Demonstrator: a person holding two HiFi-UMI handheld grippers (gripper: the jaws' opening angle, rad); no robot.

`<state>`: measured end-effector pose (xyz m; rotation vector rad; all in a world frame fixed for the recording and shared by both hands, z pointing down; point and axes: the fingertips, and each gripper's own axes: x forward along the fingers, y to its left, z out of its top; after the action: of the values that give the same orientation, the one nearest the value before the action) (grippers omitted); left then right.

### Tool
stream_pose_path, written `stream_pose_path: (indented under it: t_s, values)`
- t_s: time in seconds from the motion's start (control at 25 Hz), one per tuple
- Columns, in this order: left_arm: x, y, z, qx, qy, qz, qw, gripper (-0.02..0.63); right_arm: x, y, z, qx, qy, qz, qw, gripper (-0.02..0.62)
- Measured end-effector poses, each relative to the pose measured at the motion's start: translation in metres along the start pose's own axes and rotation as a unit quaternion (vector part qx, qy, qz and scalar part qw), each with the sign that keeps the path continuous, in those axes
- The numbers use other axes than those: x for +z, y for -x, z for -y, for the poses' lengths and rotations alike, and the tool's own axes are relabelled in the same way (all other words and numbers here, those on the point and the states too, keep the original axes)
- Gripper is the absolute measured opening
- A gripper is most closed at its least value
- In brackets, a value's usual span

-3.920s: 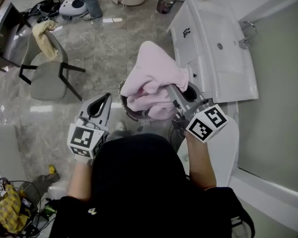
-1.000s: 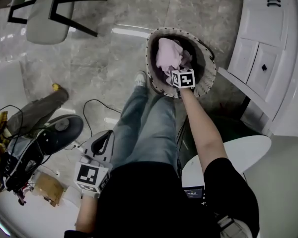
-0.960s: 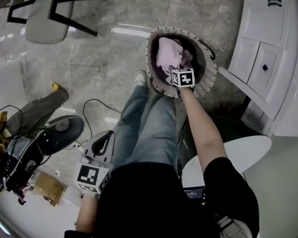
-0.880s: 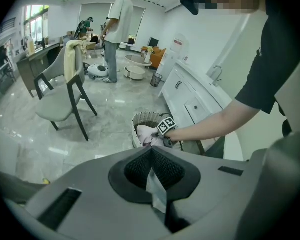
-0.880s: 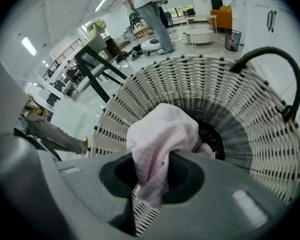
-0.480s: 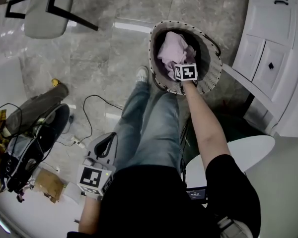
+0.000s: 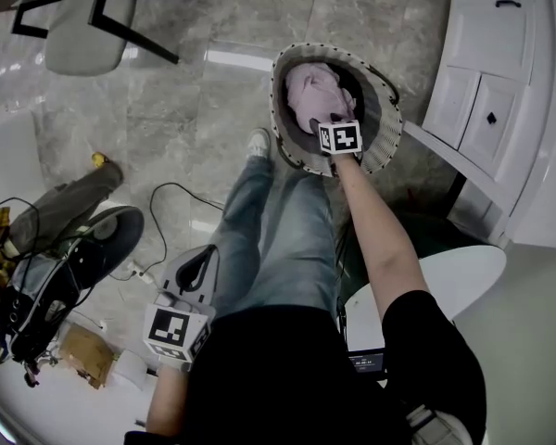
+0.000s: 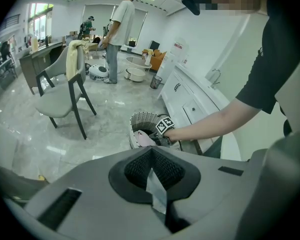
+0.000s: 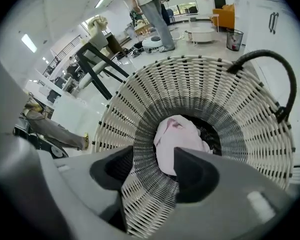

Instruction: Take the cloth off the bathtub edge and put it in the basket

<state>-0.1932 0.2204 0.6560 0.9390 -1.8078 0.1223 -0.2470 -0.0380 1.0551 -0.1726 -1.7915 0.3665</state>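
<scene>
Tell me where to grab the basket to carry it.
Take the black handle at the top of its arch, coming from above. It stands clear of the rim of the white woven basket and is thin enough for jaws; the walls look too wide.

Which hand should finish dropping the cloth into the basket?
Right. The right gripper is over the basket, jaws just opening, cloth loose below them; the left gripper hangs shut by the leg.

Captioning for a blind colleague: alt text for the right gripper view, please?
A crumpled pale pink cloth lies inside a white woven wicker basket, seen past the right gripper, whose jaws have just been opening and hold nothing.
</scene>
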Motion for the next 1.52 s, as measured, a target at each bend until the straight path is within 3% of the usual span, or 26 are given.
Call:
stream_pose_path:
  t_s: [0.44,0.8,1.08,1.52]
  values:
    - [0.031,0.015,0.010,-0.006,-0.001,0.039,0.9992,0.014,0.014,0.065,-0.029,0.010,0.023,0.016,1.000,0.241]
    - [0.072,0.033,0.020,-0.010,-0.026,0.077,0.9966,0.014,0.034,0.145,-0.053,-0.006,0.036,0.056,0.998,-0.002]
    - [0.094,0.039,0.036,-0.030,-0.059,0.110,0.9917,0.014,0.035,0.201,-0.070,0.000,0.046,0.080,0.996,-0.003]
    - [0.141,0.044,0.069,-0.038,-0.106,0.148,0.9826,0.014,0.061,0.339,-0.108,0.032,0.057,0.200,0.978,-0.003]
